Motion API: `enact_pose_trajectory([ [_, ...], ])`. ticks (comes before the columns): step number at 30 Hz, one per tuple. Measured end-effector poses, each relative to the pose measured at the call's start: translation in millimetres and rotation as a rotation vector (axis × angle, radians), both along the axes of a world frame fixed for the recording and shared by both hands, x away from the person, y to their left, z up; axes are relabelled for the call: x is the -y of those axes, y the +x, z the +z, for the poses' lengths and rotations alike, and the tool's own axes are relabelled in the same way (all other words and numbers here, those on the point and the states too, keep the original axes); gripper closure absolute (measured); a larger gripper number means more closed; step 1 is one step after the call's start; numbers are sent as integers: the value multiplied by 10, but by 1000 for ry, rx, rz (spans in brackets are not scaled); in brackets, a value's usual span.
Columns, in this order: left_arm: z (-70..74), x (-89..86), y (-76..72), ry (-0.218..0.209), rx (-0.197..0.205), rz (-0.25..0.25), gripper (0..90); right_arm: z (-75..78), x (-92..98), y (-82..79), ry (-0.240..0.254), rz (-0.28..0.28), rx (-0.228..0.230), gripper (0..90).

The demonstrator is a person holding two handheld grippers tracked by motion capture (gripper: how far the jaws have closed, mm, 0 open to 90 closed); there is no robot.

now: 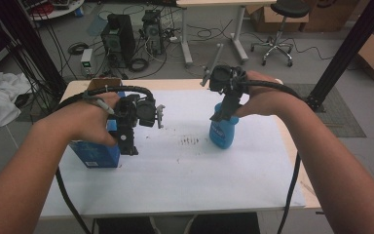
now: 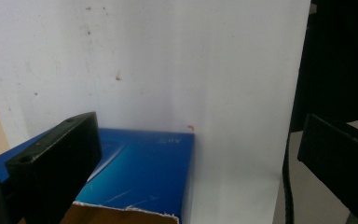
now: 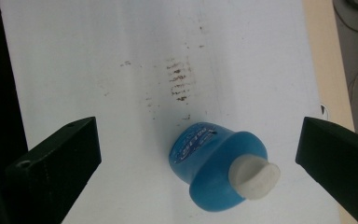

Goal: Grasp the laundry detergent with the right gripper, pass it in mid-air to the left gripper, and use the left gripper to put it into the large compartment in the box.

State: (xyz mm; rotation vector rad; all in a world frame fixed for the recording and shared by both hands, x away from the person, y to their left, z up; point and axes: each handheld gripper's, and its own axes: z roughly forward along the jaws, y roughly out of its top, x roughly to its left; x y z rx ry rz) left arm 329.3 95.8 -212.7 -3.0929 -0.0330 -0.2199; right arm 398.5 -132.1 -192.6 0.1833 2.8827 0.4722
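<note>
The left gripper (image 1: 126, 139) hangs with jaws spread wide above a blue box (image 1: 95, 155) at the white table's (image 1: 185, 185) left side, grasping nothing. Farther right, the right gripper (image 1: 222, 114), jaws also wide apart, hovers over an upright blue bottle (image 1: 222, 134) with a white cap (image 3: 254, 177). Dark smudges (image 1: 190, 141) mark the table between box and bottle.

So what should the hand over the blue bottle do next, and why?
Probably lower the right gripper straight down. The blue bottle stands upright on the white table between the wide-open jaws, and its white cap still looks untouched. Going lower would put the jaws beside the bottle before they squeeze.
</note>
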Motion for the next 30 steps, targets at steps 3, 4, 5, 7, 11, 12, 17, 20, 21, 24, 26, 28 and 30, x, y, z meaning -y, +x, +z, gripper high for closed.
enact_pose_trajectory([
  [3, 21, 6, -12, -3, 6, -1, 1, 75, 110, -63, 28, -13, 17, 0],
  [4, 29, 14, -23, -6, 7, -1, 1, 101, 162, -88, 43, -20, 23, 0],
  [5, 29, 14, -23, -6, 7, -1, 1, 113, 196, -101, 53, -25, 28, 0],
  [7, 33, 23, -33, -7, 9, -6, 1, 136, 292, -134, 86, -36, 37, 0],
  [11, 39, 41, -43, -5, 11, -17, 1, 150, 491, -193, 148, -70, 57, 0],
  [12, 38, 42, -48, -7, 12, -14, 1, 149, 561, -213, 174, -79, 60, 0],
  [17, 28, 37, -52, -15, 13, -18, 1, 59, 802, -303, 255, -125, 93, 0],
  [20, 27, 35, -52, -14, 9, -14, 1, -40, 927, -348, 300, -157, 101, 0],
  [21, 27, 35, -52, -14, 9, -14, 1, -81, 966, -357, 316, -167, 102, 0],
  [24, 26, 41, -53, -16, 18, -28, 1, -217, 1063, -374, 359, -196, 99, 0],
  [26, 24, 42, -56, -17, 16, -27, 1, -322, 1118, -376, 387, -218, 95, 0],
  [28, 26, 42, -58, -19, 15, -32, 1, -434, 1169, -373, 416, -238, 93, 0],
  [30, 27, 36, -67, -21, 17, -30, 1, -534, 1210, -363, 440, -256, 94, 0],
])
